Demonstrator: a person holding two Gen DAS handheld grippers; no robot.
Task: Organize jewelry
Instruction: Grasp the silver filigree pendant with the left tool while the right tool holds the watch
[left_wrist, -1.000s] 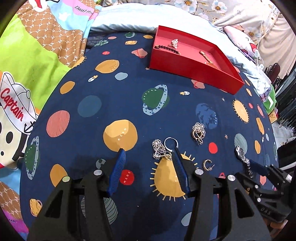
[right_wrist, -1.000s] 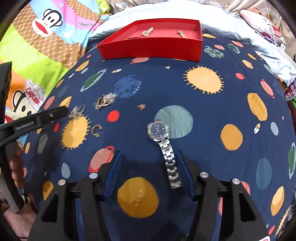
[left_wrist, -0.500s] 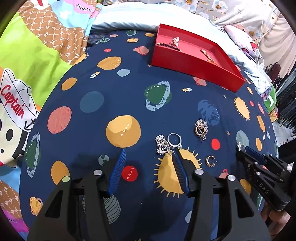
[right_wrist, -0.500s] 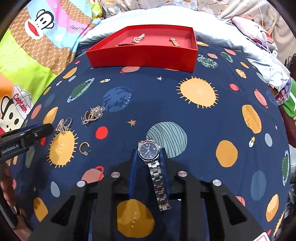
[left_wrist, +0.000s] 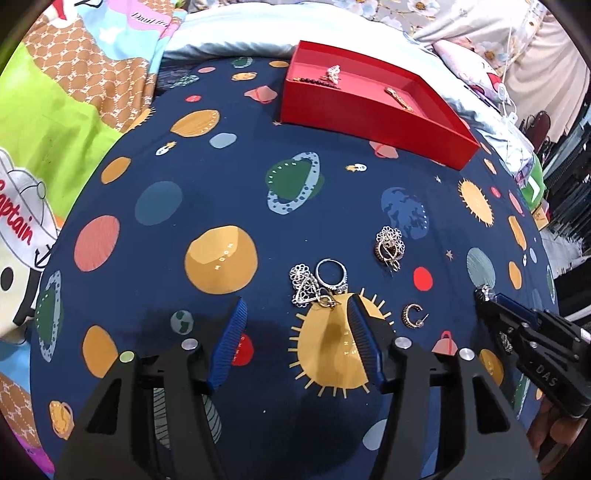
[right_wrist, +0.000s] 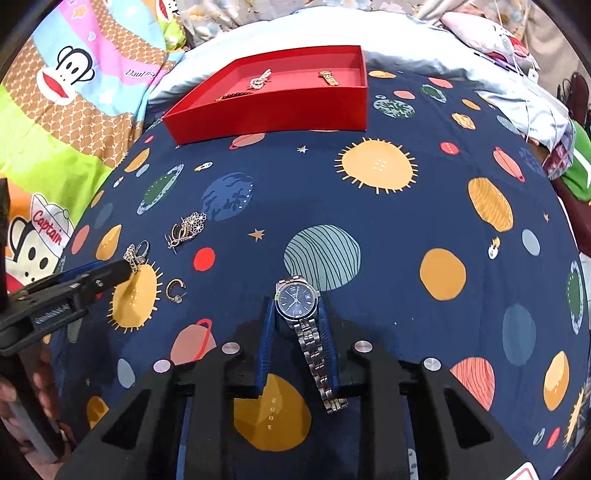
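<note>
My right gripper (right_wrist: 297, 317) is shut on a silver watch (right_wrist: 297, 299) with a dark blue dial; its band (right_wrist: 317, 365) trails back between the fingers. My left gripper (left_wrist: 297, 317) is open, just short of a silver ring (left_wrist: 331, 274) and a filigree earring (left_wrist: 304, 286) lying on the planet-print sheet. A flower earring (left_wrist: 388, 245) and a small hoop earring (left_wrist: 412, 315) lie to the right. The red tray (left_wrist: 369, 114) at the back holds a bracelet, a brooch and a gold piece.
The dark blue bedsheet (right_wrist: 380, 206) covers a bed. Colourful cartoon bedding (left_wrist: 55, 122) lies to the left, pale pillows (right_wrist: 406, 40) behind the tray. The right gripper also shows at the right edge of the left wrist view (left_wrist: 524, 332).
My right gripper has closed on the watch and lifted it slightly. My left gripper has stayed open and barely moved near the ring.
</note>
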